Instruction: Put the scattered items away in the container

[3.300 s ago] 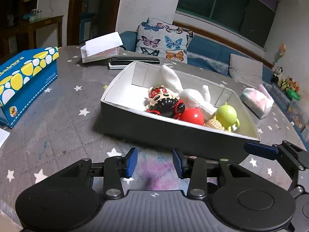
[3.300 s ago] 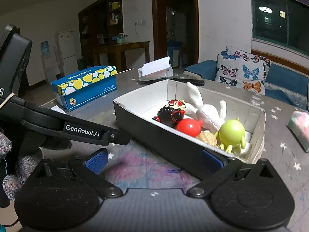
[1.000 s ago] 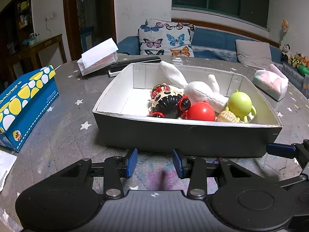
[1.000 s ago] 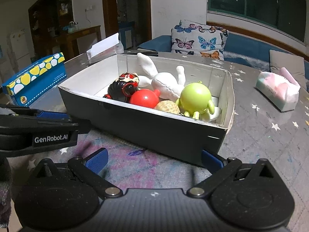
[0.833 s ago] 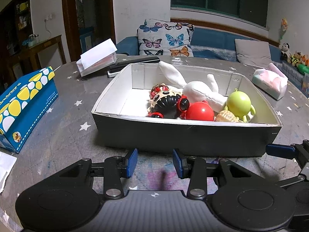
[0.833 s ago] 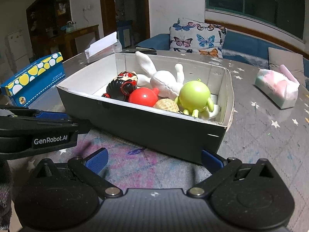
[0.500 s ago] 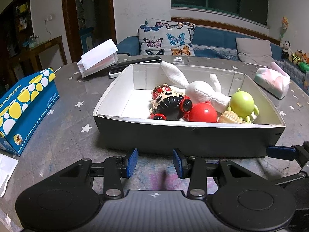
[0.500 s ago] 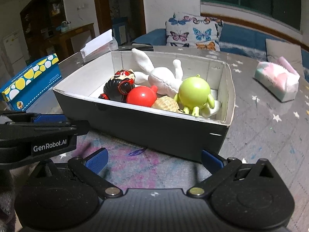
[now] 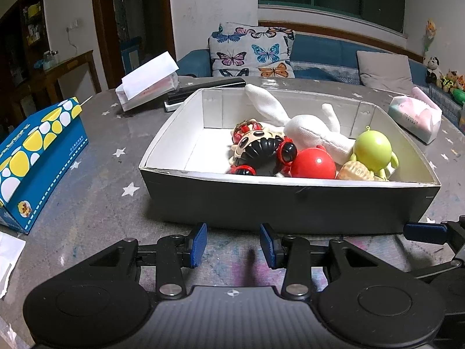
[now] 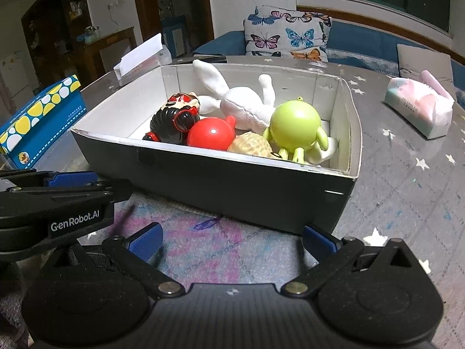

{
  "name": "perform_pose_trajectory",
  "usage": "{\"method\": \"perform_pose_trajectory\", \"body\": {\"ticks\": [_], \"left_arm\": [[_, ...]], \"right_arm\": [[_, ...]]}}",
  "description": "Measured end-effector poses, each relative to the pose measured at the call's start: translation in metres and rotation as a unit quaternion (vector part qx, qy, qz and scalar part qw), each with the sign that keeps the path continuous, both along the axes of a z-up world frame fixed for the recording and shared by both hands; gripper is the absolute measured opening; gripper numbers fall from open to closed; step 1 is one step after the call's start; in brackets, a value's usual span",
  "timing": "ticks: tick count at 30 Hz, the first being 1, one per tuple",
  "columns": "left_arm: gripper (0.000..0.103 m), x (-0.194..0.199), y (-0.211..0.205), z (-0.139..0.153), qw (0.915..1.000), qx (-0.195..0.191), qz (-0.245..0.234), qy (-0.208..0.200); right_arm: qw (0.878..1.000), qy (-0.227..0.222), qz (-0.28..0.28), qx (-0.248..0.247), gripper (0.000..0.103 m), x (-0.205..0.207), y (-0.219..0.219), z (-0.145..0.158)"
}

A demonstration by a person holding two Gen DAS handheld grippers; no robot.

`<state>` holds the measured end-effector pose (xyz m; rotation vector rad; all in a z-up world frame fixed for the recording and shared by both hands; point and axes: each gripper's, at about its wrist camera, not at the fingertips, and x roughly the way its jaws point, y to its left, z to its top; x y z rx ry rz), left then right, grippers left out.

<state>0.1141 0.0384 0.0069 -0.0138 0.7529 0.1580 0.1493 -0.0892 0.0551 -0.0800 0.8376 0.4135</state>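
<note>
Toys fill the right half of the container (image 9: pixel 290 200), a shallow dark box with white inner walls that sits on the grey star-patterned table (image 9: pixel 101 192) just ahead of both grippers. Its long axis runs across the left wrist view, roughly parallel to the table's near edge, with one long dark wall facing the cameras. Inside, the white plush rabbit (image 9: pixel 314 133) lies on its side toward the far wall, its long ear (image 9: pixel 264 101) slanting up to the far rim. Nearer the front wall, side by side, are the black-haired doll head (image 9: pixel 261 154) with red ear pieces, the red ball (image 9: pixel 312 164), a tan ridged toy (image 9: pixel 353 171) and the green round figure (image 9: pixel 373 148), which stands on small legs. The left half of the box floor is bare.

The left gripper (image 9: pixel 232 244) hovers low over the table just in front of the container's near wall, its blue pads moderately parted with nothing between them and nothing touched. The right gripper (image 10: pixel 231 241) is at the container's near right corner, spread much wider, also empty; whether it touches the wall cannot be told.

A blue and yellow tissue box (image 9: pixel 35 151) lies toward the table's left edge, and a pastel tissue pack (image 9: pixel 415 115) toward the far right.
</note>
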Motion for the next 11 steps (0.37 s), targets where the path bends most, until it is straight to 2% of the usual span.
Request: {"method": "perform_pose_trajectory", "body": {"ticks": [11], "left_arm": [[0.039, 0.0013, 0.0001, 0.0027, 0.9999, -0.001, -0.004, -0.012]], "right_arm": [[1.000, 0.003, 0.002, 0.002, 0.103, 0.0013, 0.0000, -0.0023]]}}
